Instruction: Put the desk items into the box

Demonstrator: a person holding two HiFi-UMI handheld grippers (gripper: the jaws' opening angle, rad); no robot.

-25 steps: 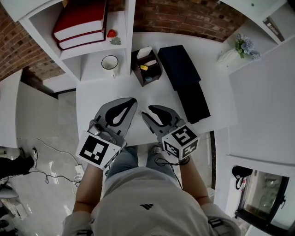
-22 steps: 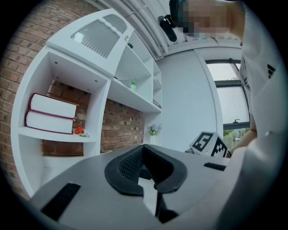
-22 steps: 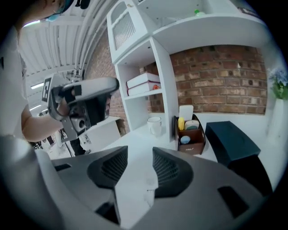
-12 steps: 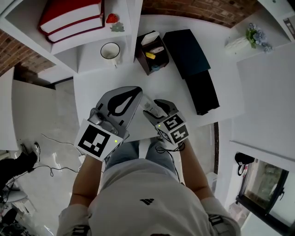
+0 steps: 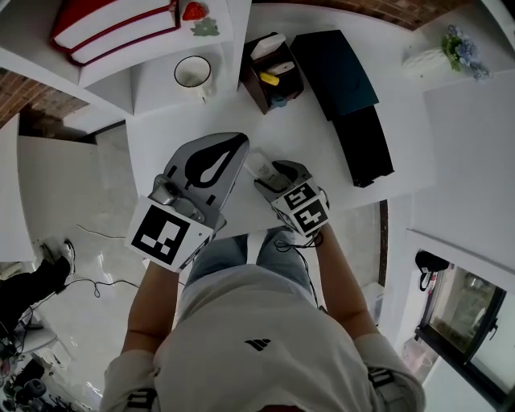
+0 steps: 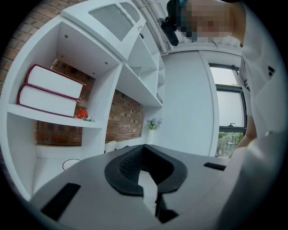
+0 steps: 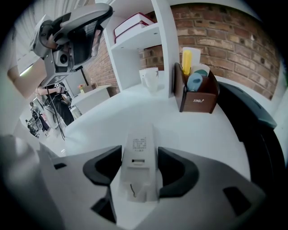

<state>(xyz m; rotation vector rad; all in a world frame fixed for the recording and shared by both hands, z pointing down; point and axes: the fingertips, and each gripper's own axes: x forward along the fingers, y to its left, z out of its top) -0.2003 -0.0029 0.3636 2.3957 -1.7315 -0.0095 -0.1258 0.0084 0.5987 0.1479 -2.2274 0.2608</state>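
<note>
The white remote (image 7: 140, 173) is flat on the tabletop (image 5: 322, 153), label side up, near the front edge and well apart from the brown box (image 5: 269, 68) at the back. Right claw (image 7: 140, 150) is tipped down over it, its jaws just now opening wide, and the remote lies right between them! The dark pads flank its two long sides very closely, but there's no clamp on it. The remote's far end sticks out past the claw tips towards the box.

Over to the left claw (image 6: 143, 150): it sits just beside the right one, pointing roughly level towards the shelves, its tips together with nothing in them.

Up at the box, a yellow item (image 7: 186, 61) and a round blue one (image 7: 196, 81) already stand inside. A white mug (image 5: 193, 72) sits left of it, against the shelf unit. To the box's right, two black flat things (image 5: 346, 88) lie end to end along the tabletop. Red books (image 5: 113, 24) are stacked on the shelf above the mug.
</note>
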